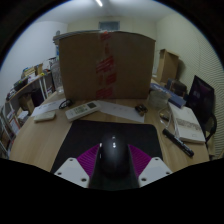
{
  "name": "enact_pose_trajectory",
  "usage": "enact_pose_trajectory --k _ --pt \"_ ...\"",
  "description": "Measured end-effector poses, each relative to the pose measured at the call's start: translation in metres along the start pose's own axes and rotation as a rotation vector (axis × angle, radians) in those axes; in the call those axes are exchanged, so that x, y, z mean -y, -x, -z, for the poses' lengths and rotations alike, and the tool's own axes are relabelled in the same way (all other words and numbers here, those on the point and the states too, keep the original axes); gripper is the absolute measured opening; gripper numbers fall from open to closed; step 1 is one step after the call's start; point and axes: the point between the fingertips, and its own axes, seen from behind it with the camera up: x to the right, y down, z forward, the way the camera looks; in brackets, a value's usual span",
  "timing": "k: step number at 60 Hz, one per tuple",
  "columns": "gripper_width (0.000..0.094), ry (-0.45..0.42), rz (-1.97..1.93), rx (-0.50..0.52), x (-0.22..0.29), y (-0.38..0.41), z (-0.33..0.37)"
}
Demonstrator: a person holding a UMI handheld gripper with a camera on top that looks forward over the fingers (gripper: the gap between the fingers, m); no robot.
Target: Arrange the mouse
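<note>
Bottom centre of frame: mouse [113,160] sat between gripper [113,165] fingers, pink pads [88,158] close against both flanks; gripper narrowed, appeared clamped on mouse, likely for carrying to spot. Beneath: black mat [110,130] on desk [40,138], probable target. Upper centre: cardboard box [105,62] stood as backdrop. Left of centre: keyboard [82,109]. Right: notebook [187,125], pen [178,143], set aside.
</note>
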Motion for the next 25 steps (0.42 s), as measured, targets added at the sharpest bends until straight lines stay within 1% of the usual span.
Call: enact_pose_trajectory --k 2,3,5,8,15,25 --pt "0.0527 0.028 -0.007 0.009 -0.001 0.000 0.001" --pt "0.0600 0.047 -0.011 0.011 -0.002 -0.001 0.003" --pt "0.0694 0.081 -0.020 0.011 -0.006 -0.003 0.006" --pt "0.0860 0.098 -0.027 0.006 -0.004 -0.006 0.013" --pt "0.0834 0.074 -0.035 -0.001 0.013 -0.003 0.049" --pt "0.0835 0.073 -0.061 -0.048 0.019 0.017 0.124"
